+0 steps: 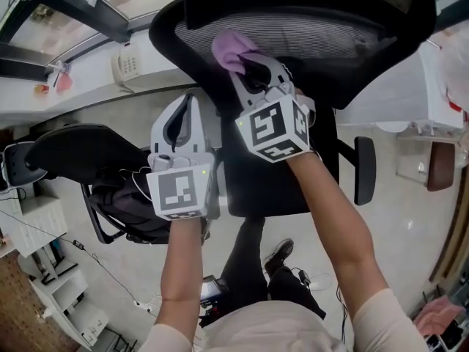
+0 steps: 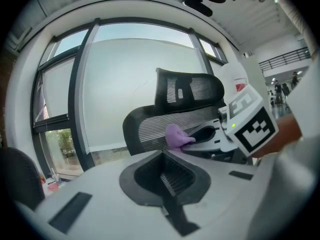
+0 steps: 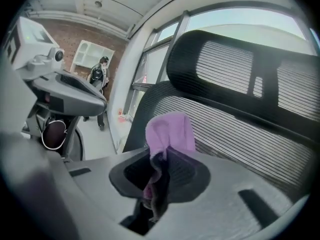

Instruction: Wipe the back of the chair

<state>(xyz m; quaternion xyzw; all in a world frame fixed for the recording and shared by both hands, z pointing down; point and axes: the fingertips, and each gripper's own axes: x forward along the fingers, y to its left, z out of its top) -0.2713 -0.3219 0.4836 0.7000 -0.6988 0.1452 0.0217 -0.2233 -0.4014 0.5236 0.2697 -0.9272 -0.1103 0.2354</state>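
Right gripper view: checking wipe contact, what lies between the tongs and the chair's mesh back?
Only the purple cloth, clamped in the right gripper and sticking up before the mesh back; that view shows it.

The head view looks steeply down onto the chair back (image 1: pixel 330 42). Both gripper views face its mesh from nearby, sharing the purple cloth (image 1: pixel 231 48) with the head view.
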